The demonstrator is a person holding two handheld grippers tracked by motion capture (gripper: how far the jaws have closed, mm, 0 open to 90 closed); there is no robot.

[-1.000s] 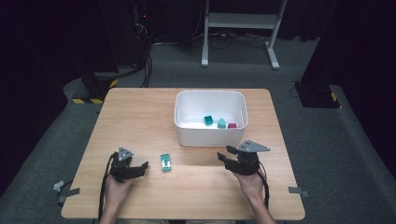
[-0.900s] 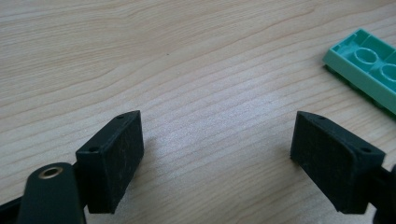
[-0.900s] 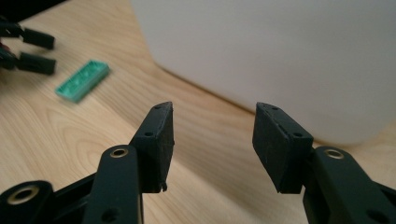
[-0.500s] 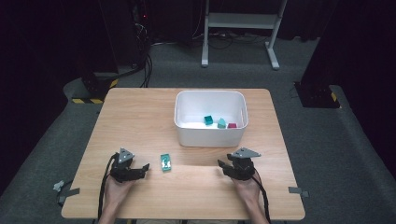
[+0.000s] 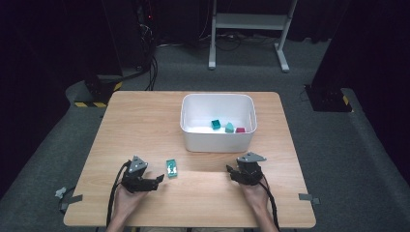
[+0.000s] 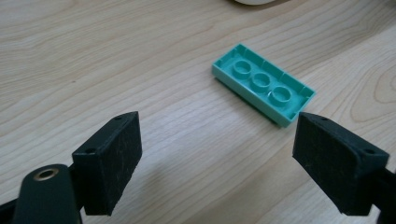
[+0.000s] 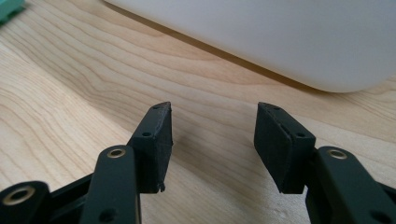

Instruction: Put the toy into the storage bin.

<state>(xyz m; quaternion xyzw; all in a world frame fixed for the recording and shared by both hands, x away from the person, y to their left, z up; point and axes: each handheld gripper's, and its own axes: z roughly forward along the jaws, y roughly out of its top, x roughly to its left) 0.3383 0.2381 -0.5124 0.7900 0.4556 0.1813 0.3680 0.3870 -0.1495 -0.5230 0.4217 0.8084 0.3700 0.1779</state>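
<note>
A flat teal brick (image 5: 171, 169) lies studs-down on the wooden table (image 5: 145, 121); its hollow underside (image 6: 264, 84) faces up. My left gripper (image 5: 158, 179) is open just left of it, pointing at it; the brick lies ahead of the wide-set jaws (image 6: 219, 135), near the right pad (image 6: 338, 163) and not touching it. My right gripper (image 5: 231, 170) rests low on the table before the white bin (image 5: 217, 141). Its jaws (image 7: 215, 121) have just been opening, and nothing but bare wood lies between them.
The white bin holds a teal block (image 5: 215, 124), a lighter teal block (image 5: 229, 127) and a red block (image 5: 240, 130). Its front wall (image 7: 289, 42) stands close ahead of the right gripper. Cables trail from both grippers over the table's near edge.
The right gripper has come down toward the table and its jaws stand wider apart. The left gripper has edged right, closer to the teal brick.
</note>
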